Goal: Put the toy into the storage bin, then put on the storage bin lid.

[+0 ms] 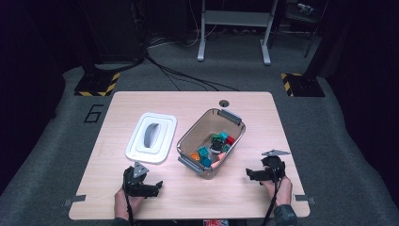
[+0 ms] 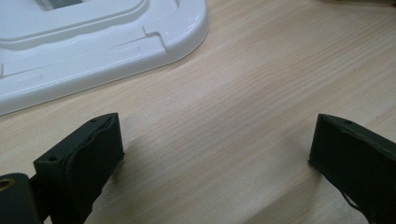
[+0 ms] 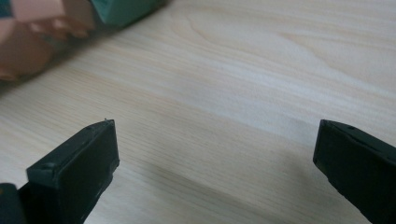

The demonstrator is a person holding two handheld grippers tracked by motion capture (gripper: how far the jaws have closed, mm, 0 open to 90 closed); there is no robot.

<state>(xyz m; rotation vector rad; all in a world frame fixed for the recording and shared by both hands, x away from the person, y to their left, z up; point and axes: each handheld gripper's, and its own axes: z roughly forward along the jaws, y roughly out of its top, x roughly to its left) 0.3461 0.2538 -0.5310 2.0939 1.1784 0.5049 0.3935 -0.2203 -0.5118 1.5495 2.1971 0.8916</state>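
Note:
A clear plastic bin (image 1: 190, 133) with grey handles stands in the middle of the wooden table (image 1: 254, 117), holding several small coloured toys (image 1: 211, 148). Its white lid (image 1: 151, 137) lies flat to the bin's left, and its near corner shows as the lid (image 2: 93, 46) in the left gripper view. My left gripper (image 1: 151, 187) rests near the front edge, below the lid, open and empty; the left gripper (image 2: 215, 149) has its jaws wide apart over bare wood. My right gripper (image 1: 253, 174) sits at the front right of the bin, open; the right gripper (image 3: 215, 158) holds nothing, with the bin's blurred contents (image 3: 46, 28) beyond.
A round cable hole (image 1: 224, 102) sits at the table's far edge. Grey carpet with cables, yellow-black striped stand feet (image 1: 96, 84) and a grey frame (image 1: 235, 28) lie beyond the table.

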